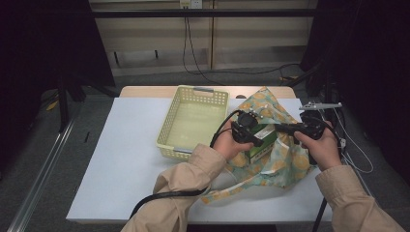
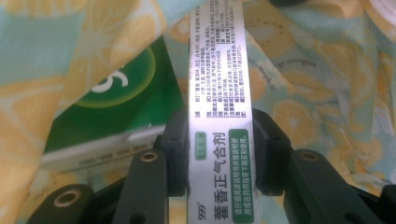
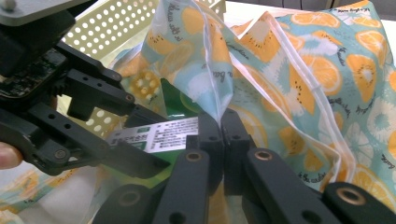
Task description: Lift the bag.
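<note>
We see our left tongs clamped on the narrow side of a green-and-silver medicine box at the mouth of the fruit-print bag on the desk. Our right tongs pinch the bag's edge, fully closed.

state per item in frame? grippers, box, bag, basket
left gripper: shut on the box's narrow sides
right gripper: shut, pinching the bag's edge
box: gripped, partly inside the bag
bag: mouth held open, lying on table
basket: upright, empty
</note>
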